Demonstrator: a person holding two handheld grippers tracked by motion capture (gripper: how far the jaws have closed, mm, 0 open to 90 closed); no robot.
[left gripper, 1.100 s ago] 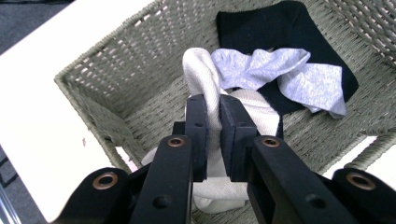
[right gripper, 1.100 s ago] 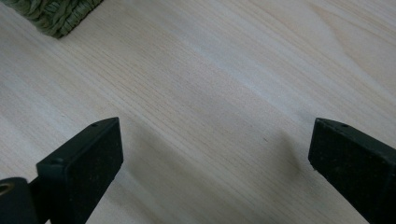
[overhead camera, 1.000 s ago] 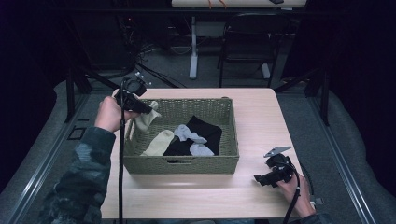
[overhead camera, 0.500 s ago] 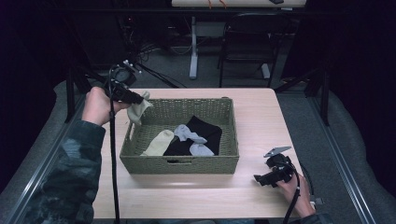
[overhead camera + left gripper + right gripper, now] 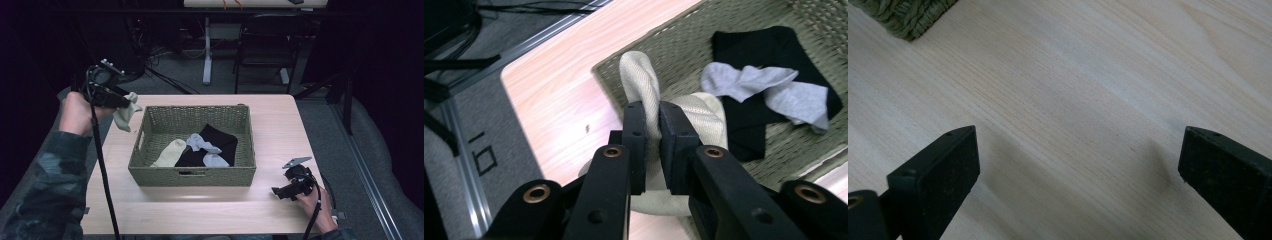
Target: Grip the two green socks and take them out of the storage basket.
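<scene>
the high view looks forward and down on the whole table (image 5: 270,125). the left gripper view looks down close on the basket (image 5: 684,45) at its 2 o'clock; the right gripper view skims the tabletop, basket corner at 11.

I am working in what looks like a lab or recording studio, dim all round the lit wooden bench (image 5: 270,120). Beyond the bench's far edge, loose cables (image 5: 160,75) sprawl over a grey carpet floor (image 5: 260,86), beside a white stand leg (image 5: 207,52) and a dark chair (image 5: 265,50). Left of the bench, the floor carries a metal rail (image 5: 464,150) and a printed mark (image 5: 486,157).
</scene>
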